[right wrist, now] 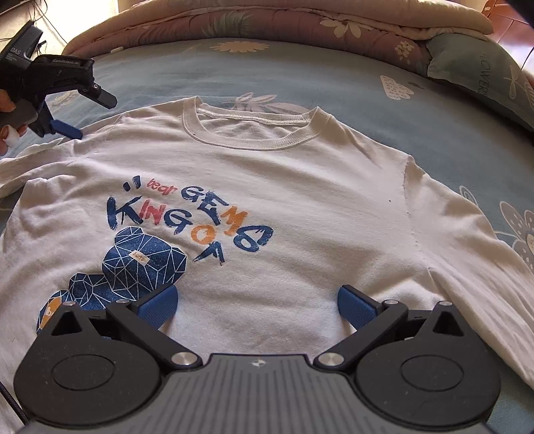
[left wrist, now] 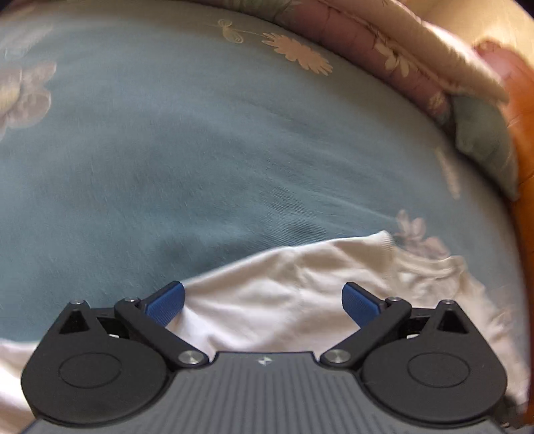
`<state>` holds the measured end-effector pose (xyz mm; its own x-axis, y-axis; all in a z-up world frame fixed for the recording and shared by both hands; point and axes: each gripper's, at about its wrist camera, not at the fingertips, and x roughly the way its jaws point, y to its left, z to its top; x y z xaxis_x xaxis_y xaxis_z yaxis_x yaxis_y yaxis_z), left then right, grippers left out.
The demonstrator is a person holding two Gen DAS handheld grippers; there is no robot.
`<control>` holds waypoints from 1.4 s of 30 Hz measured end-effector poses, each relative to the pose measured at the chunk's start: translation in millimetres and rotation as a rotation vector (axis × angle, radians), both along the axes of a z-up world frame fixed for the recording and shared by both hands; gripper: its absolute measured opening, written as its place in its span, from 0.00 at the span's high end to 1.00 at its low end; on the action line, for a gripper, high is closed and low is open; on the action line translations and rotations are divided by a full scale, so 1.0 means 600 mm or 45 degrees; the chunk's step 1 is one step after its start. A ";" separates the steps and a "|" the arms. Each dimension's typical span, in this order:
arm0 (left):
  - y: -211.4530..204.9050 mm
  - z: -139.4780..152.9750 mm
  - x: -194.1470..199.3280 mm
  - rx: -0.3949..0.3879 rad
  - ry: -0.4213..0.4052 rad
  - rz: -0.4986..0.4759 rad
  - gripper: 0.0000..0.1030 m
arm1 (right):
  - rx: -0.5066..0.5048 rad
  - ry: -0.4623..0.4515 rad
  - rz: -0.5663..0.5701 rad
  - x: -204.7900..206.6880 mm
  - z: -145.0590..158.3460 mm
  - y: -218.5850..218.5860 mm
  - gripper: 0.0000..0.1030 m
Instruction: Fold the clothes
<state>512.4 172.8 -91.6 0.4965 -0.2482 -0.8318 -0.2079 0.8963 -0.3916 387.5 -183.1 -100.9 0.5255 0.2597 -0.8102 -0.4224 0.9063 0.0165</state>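
Blue-grey cotton sheeting [right wrist: 350, 110], printed with pale flowers, was stretched smooth over the bed. At its far edge a quilted floral comforter [right wrist: 267, 23] was heaped in soft rolls. A white long-sleeved knit shirt [right wrist: 300, 207] was spread flat on the sheet, front up, its ribbed round collar [right wrist: 253, 133] farthest away and a faceted blue bear print [right wrist: 143, 263] on the chest. The right gripper [right wrist: 257, 305] was held over the lower chest, its ridged blue pads [right wrist: 355, 308] spread wide apart. The left gripper [left wrist: 263, 302], likewise parted, was seen above the shirt's shoulder.
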 end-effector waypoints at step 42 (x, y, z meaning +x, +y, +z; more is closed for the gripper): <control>-0.018 0.069 -0.235 -0.016 -0.094 -0.237 0.08 | 0.074 0.059 0.096 -0.020 0.041 0.058 0.00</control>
<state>371.3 162.1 -50.0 0.5007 -0.3518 -0.7909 -0.0094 0.9114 -0.4113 375.4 -148.2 -76.2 0.4649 0.3447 -0.8155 -0.4871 0.8687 0.0895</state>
